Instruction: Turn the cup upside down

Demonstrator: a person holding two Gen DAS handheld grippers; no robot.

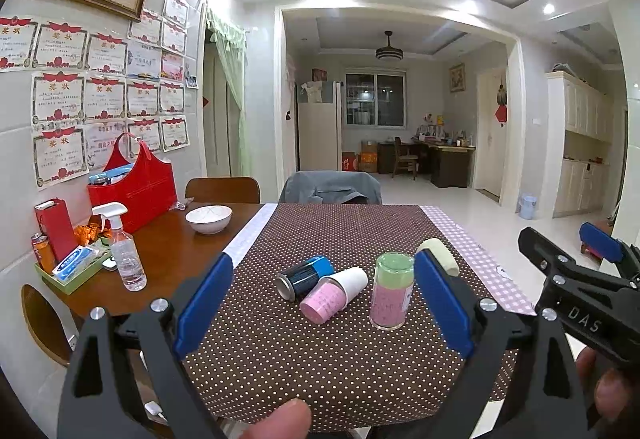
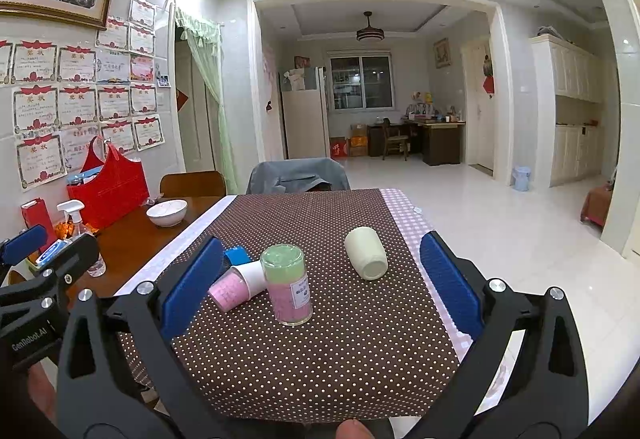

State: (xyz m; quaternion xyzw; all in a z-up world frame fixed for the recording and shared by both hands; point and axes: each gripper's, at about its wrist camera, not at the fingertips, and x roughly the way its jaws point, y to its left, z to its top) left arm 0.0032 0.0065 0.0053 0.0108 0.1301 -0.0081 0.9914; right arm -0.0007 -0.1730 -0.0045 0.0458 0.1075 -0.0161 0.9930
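Note:
On the brown dotted cloth [image 1: 320, 355] several cups sit close together. A pink and green cup [image 1: 392, 291] [image 2: 287, 283] stands with its green end up. A pink and white cup [image 1: 334, 293] [image 2: 238, 285] lies on its side. A blue and black cup [image 1: 305, 276] [image 2: 237, 255] lies on its side behind it. A pale cream cup [image 2: 366, 253] [image 1: 438, 254] lies on its side to the right. My left gripper [image 1: 322, 303] is open and empty, above the near cloth. My right gripper [image 2: 320, 287] is open and empty, beside the left one.
A white bowl [image 1: 209, 218], a spray bottle [image 1: 124, 251], a red bag [image 1: 136, 187] and a green tray [image 1: 72, 271] of small items stand on the wooden table at the left. A chair with a grey jacket [image 1: 330, 187] stands at the far end.

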